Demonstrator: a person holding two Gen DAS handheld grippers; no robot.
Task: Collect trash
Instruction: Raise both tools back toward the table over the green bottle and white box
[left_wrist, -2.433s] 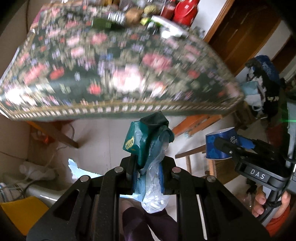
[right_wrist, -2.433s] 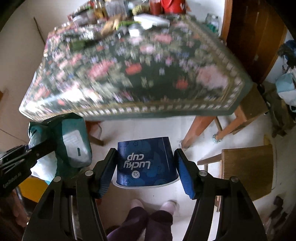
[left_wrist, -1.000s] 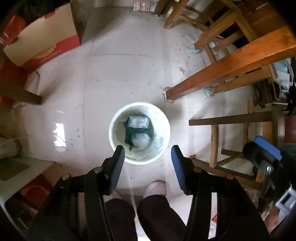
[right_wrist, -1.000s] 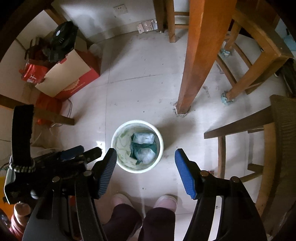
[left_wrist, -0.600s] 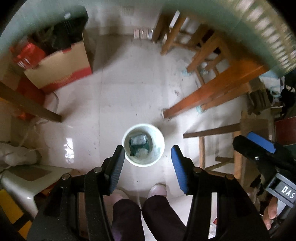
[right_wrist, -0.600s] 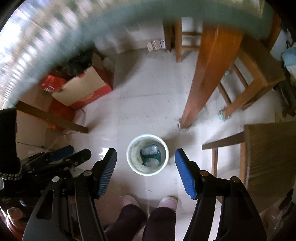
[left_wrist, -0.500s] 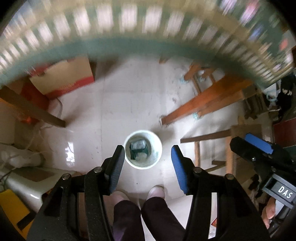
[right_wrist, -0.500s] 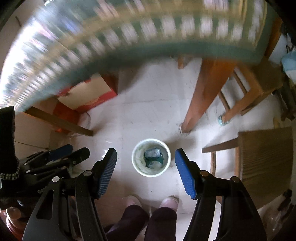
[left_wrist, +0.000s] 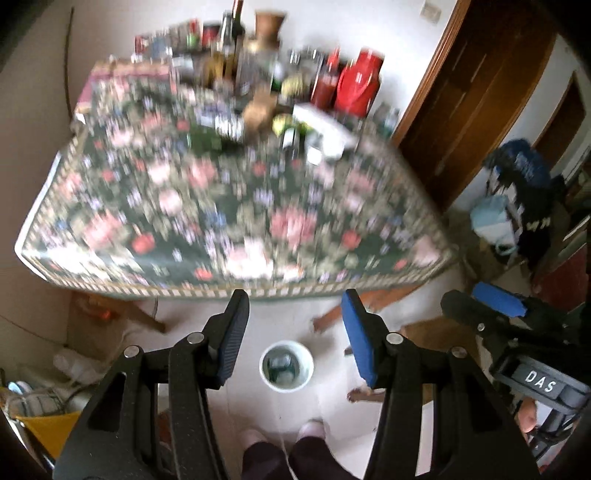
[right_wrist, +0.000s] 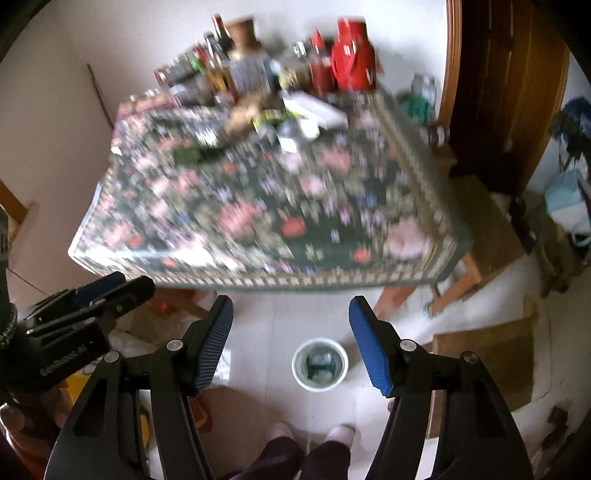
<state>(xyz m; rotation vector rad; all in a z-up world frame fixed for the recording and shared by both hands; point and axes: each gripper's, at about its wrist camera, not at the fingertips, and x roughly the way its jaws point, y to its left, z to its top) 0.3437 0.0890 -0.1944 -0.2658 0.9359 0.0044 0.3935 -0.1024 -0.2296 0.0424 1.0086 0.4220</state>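
A white waste bin stands on the pale floor far below, between my left gripper's fingers in the left wrist view; green and clear wrappers lie inside it. The same bin shows in the right wrist view. My left gripper is open and empty, high above the floor. My right gripper is open and empty too, and it appears at the right edge of the left wrist view as the right gripper. The table with a floral cloth fills the middle, blurred, with bottles and packets at its far end.
A red jug and bottles stand at the table's back. A wooden chair is at the right, a dark wooden door beyond. The person's feet stand just behind the bin. Clutter lies on the floor at left.
Both grippers have risen from just above the bin to above table height and tilted up, so the tabletop is now in view. Both stay open and empty.
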